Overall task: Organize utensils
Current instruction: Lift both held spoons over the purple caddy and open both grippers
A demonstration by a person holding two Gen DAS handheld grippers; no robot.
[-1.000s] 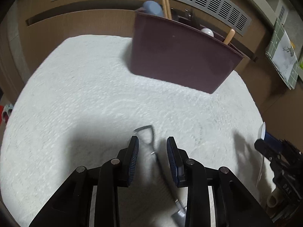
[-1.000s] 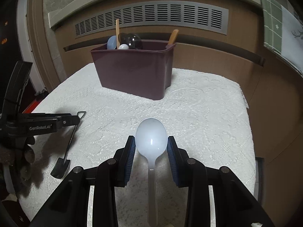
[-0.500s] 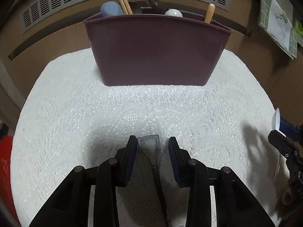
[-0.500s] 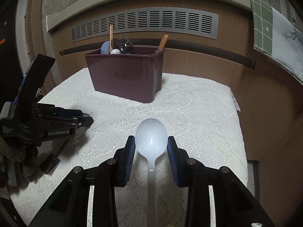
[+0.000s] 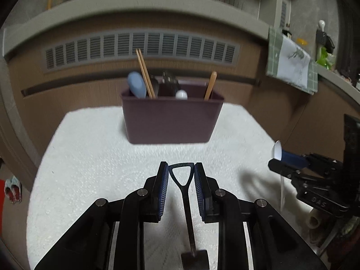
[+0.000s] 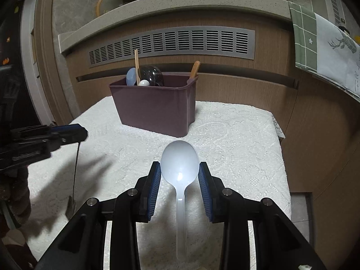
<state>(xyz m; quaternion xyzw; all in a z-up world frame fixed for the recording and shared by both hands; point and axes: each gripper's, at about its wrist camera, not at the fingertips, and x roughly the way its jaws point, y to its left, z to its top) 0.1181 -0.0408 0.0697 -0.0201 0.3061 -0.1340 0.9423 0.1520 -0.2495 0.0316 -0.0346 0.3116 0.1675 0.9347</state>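
Clearly, in the left wrist view, the left claw (image 5: pixel 181 181) sits at lower centre with its jaws narrowed and closing; the blue pads (image 5: pixel 163 189) press on the triangular loop handle of one small black shovel-shaped metal scoop (image 5: pixel 186 199), whose shaft hangs down toward the bottom edge above the white lace-covered tabletop (image 5: pixel 94 157). In the right wrist view, the right claw (image 6: pixel 180 181), lower centre, stands fairly wide, its pads gripping the bowl of one translucent white plastic spoon (image 6: pixel 180 164); the handle trails toward the bottom edge. At upper centre stands one maroon plastic utensil bin (image 6: pixel 155 108). It holds one pale blue spoon (image 6: pixel 131 76), a pair of wooden chopsticks (image 5: pixel 145 74), one black ladle (image 6: pixel 151 74), one small white spoon (image 6: pixel 144 82) and one wooden handle (image 6: pixel 194 68).
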